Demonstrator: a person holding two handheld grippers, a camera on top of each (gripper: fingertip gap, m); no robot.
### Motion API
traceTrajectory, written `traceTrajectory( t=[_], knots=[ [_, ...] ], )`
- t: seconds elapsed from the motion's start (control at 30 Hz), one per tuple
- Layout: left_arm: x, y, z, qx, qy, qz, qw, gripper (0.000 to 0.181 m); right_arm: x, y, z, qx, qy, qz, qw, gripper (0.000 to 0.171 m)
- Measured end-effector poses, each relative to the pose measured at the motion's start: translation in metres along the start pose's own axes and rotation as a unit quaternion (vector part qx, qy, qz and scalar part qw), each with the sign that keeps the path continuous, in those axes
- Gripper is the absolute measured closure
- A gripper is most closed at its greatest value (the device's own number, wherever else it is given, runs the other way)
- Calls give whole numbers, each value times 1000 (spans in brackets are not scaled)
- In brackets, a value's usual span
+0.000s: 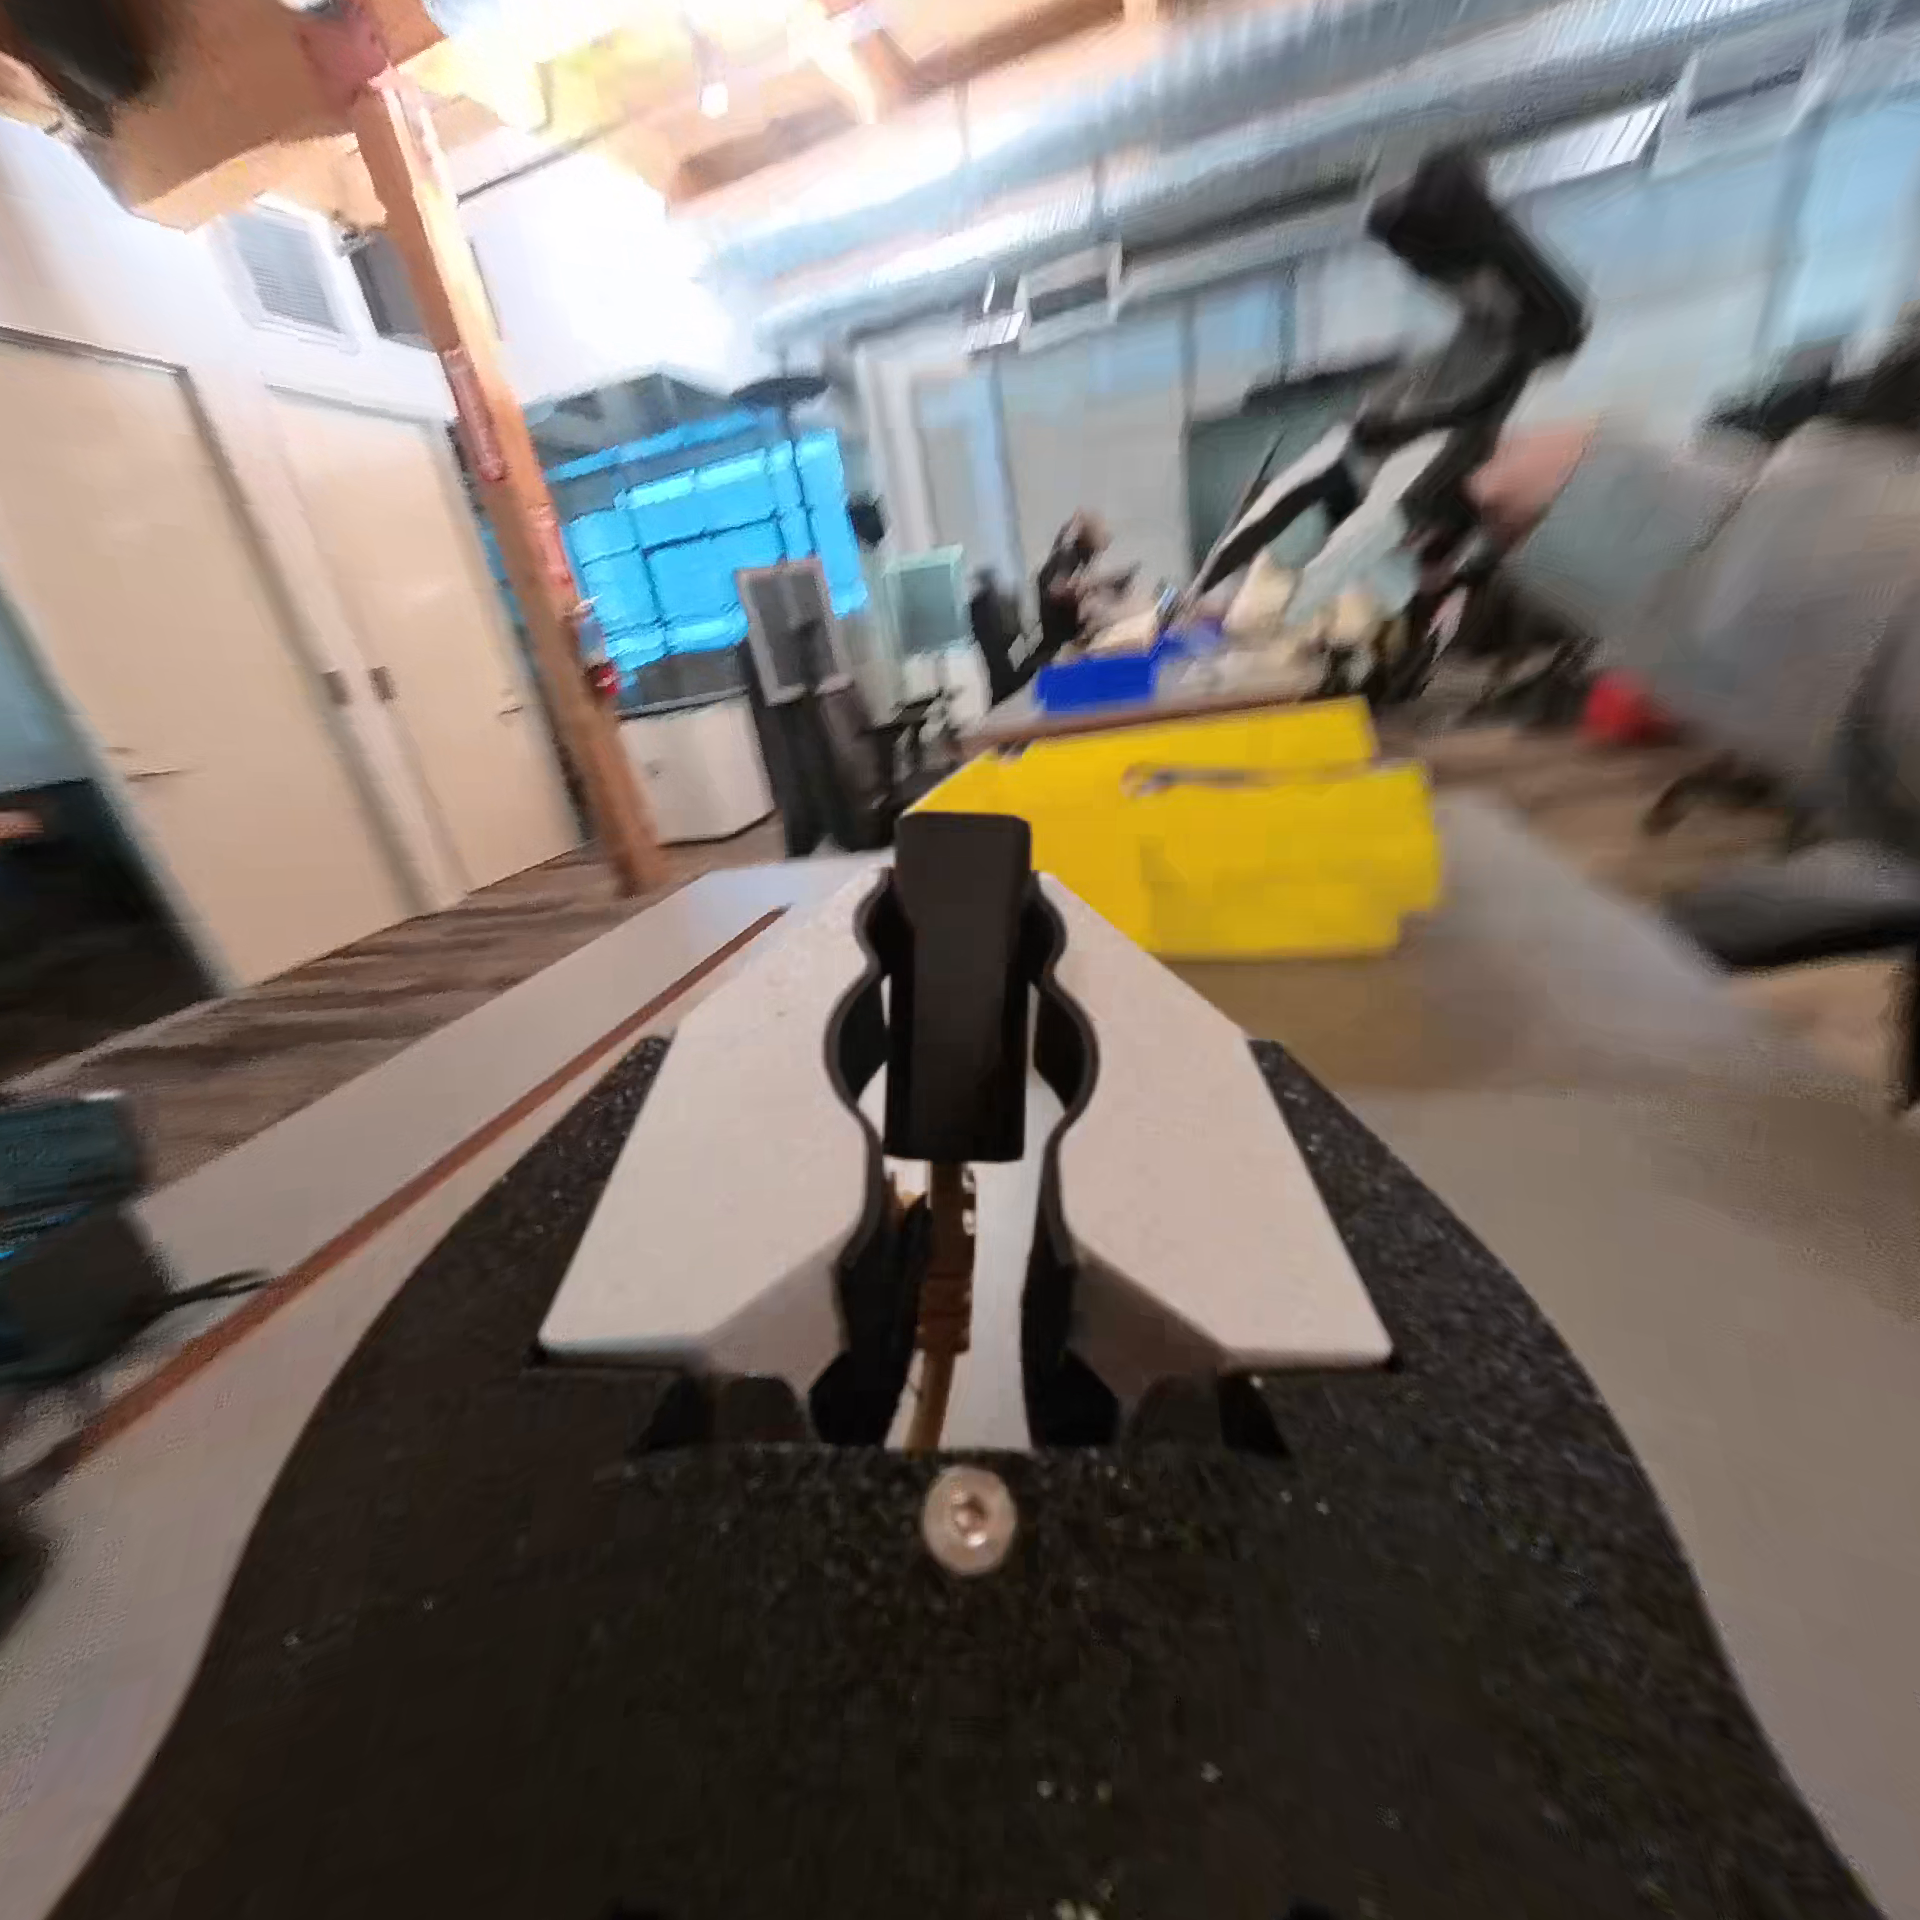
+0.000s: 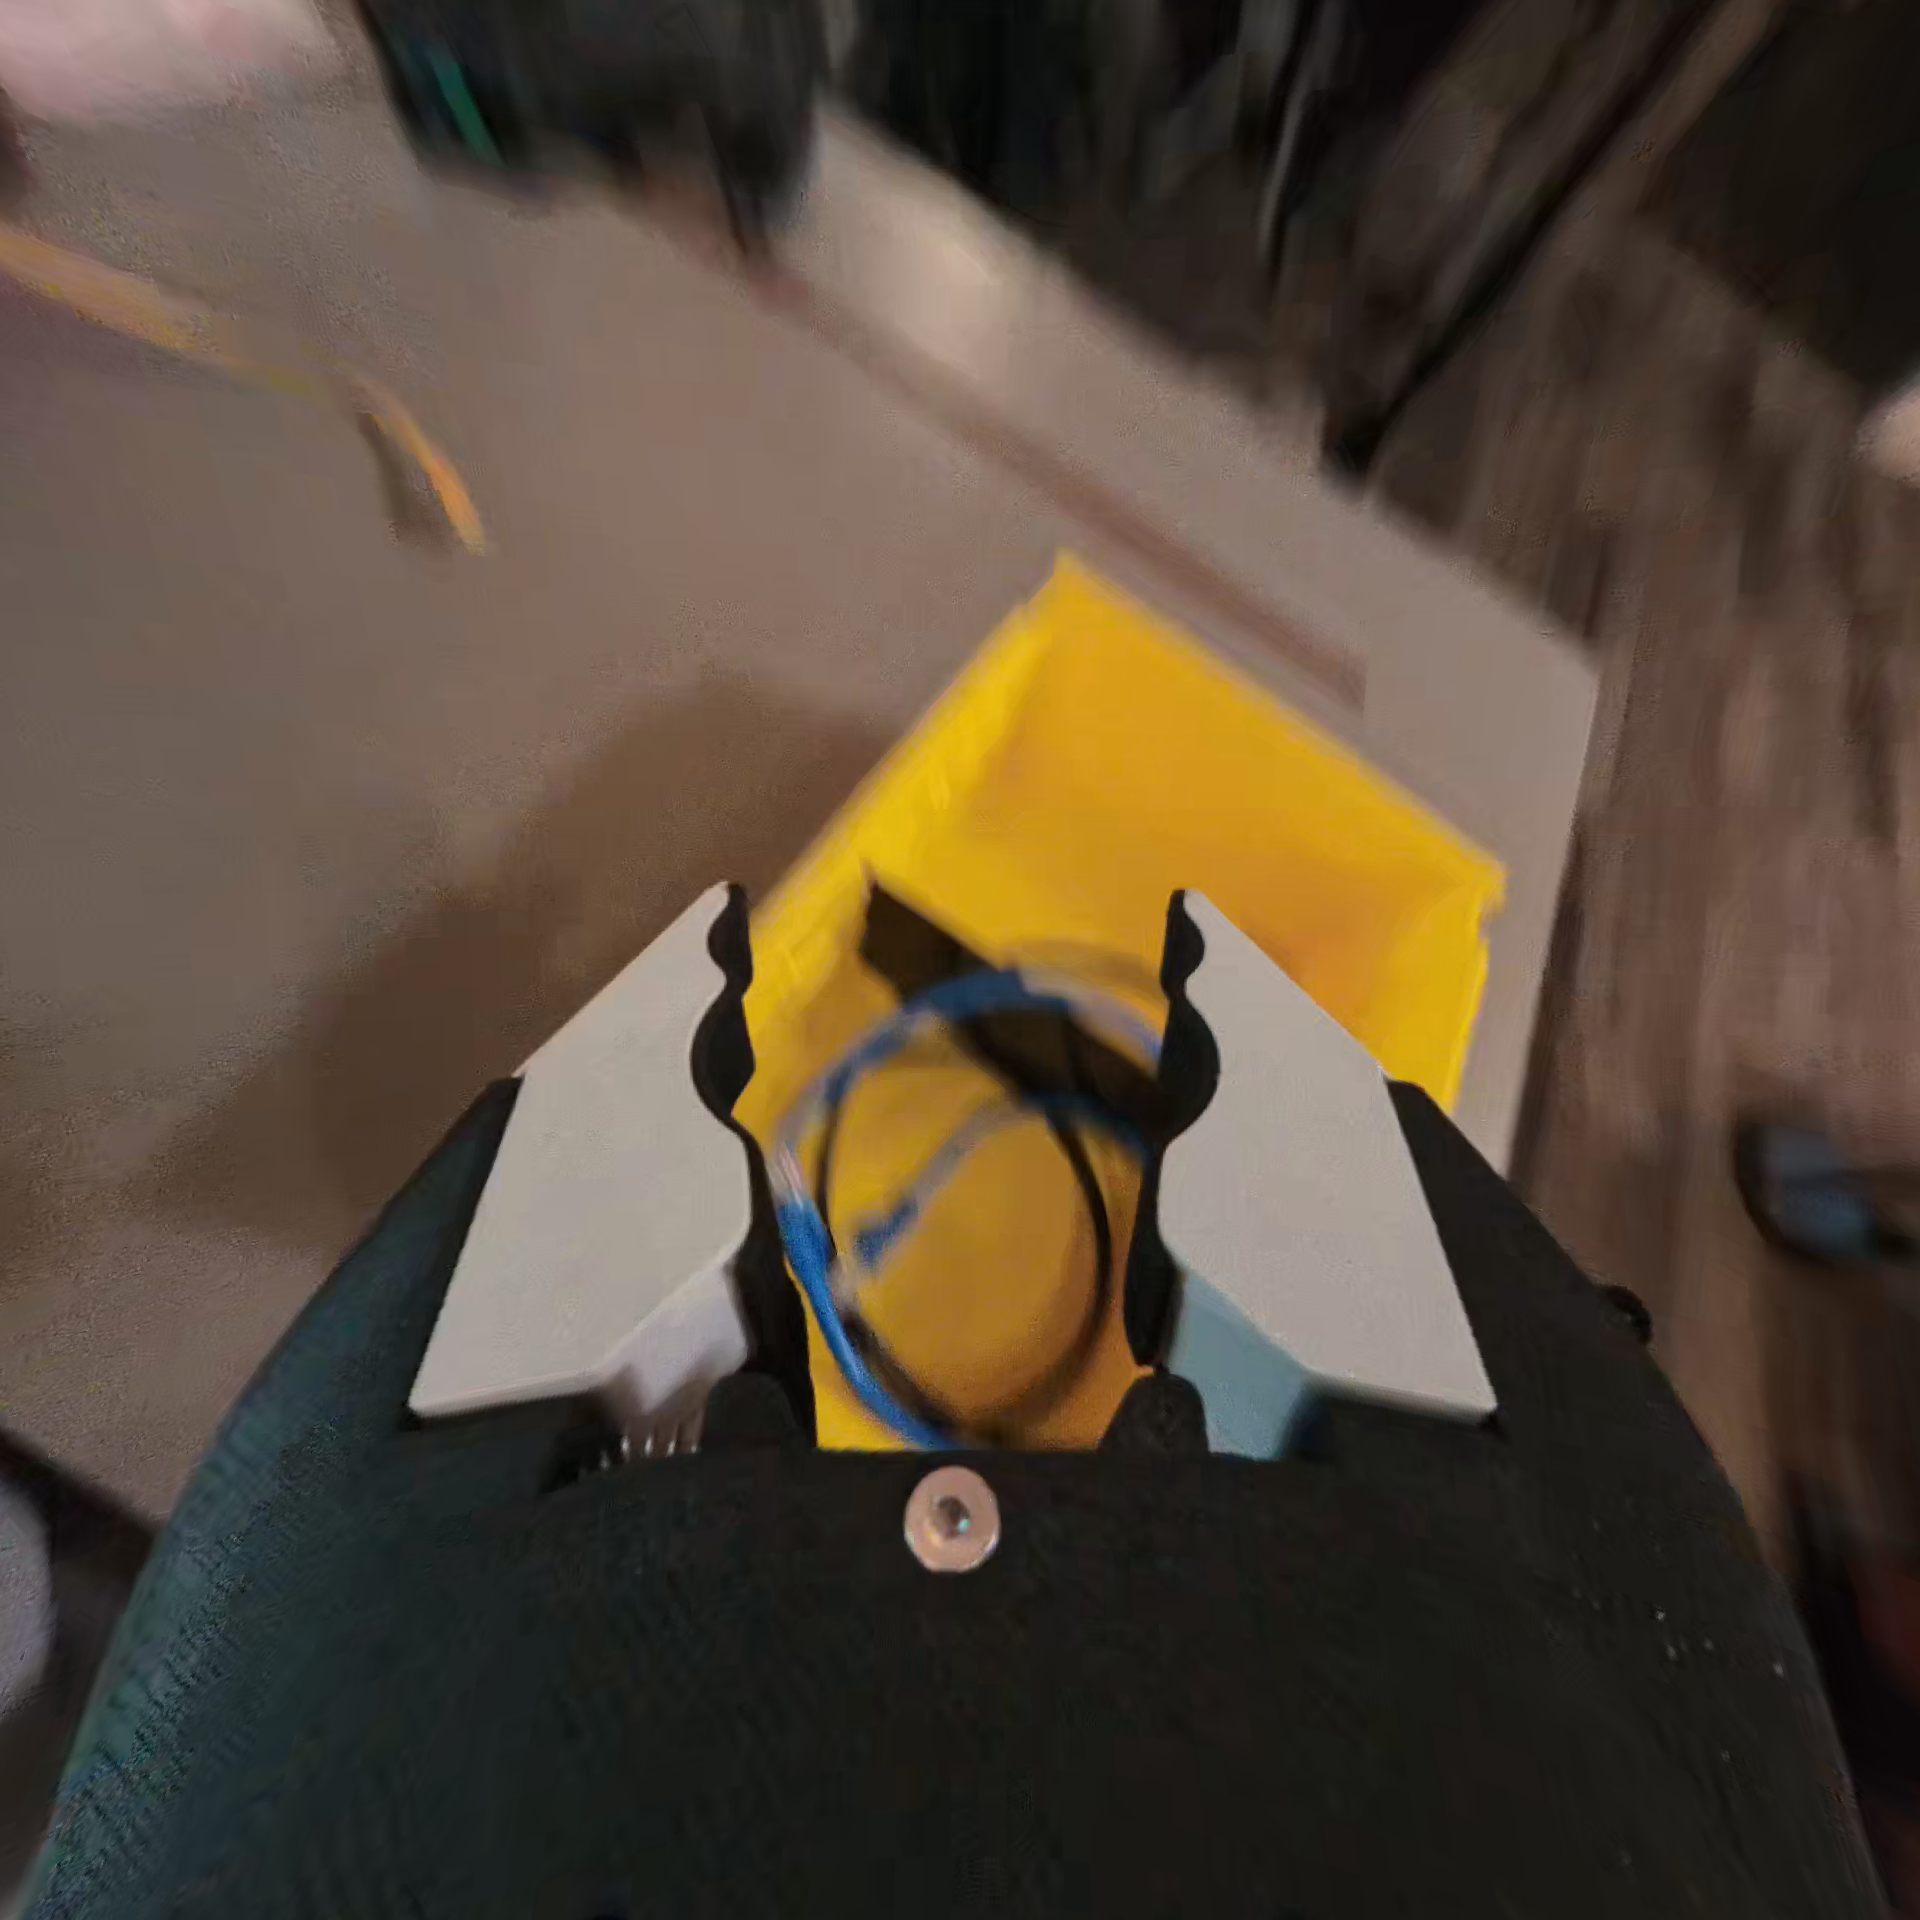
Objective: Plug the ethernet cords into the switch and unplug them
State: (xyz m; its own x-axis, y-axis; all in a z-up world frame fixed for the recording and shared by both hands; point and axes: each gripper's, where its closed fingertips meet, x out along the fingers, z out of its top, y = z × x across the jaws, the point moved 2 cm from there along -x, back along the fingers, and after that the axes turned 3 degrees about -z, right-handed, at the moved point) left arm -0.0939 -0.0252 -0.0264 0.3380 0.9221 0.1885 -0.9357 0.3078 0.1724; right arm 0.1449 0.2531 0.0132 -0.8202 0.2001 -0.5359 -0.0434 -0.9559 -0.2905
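Note:
My left gripper [image 1: 961,883] is shut on a narrow black block [image 1: 961,987], and I cannot tell whether it is the switch. A tan-yellow cord [image 1: 940,1320] hangs from the block's near end between the fingers. My right gripper [image 2: 956,914] is open and empty above a yellow bin [image 2: 1195,748]. In the bin lie a looped blue cord [image 2: 821,1268], a looped black cord [image 2: 1091,1247] and a flat black piece [image 2: 914,940]. A blurred yellow cord [image 2: 416,457] dangles over the table at the upper left of the right wrist view.
Two yellow bins [image 1: 1247,831] stand on the grey table [image 1: 1558,1299] ahead of the left gripper, with a blue bin [image 1: 1101,681] behind them. A person's grey sleeve [image 1: 1766,644] is at the right. The table edge [image 2: 1455,665] runs just past the bin. Both views are motion-blurred. Some 35 cm of space lies between my two pairs of fingers.

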Motion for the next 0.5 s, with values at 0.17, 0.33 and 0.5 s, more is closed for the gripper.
traceTrajectory(
  t=[0.17, 0.33, 0.5],
  knots=[
    [-2, -9, 31, -129, -126, -91, 980, 160, 19, 146, 114, -29, -273, 206, 939, 92],
    [-5, -9, 35, -201, -228, -109, 947, 160, 122, 285, 124, -59, -188, 328, 924, 83],
    [-7, -14, 35, -200, -239, -133, 941, 161, 138, 286, 152, 41, -273, 344, 898, 128]
  ],
)
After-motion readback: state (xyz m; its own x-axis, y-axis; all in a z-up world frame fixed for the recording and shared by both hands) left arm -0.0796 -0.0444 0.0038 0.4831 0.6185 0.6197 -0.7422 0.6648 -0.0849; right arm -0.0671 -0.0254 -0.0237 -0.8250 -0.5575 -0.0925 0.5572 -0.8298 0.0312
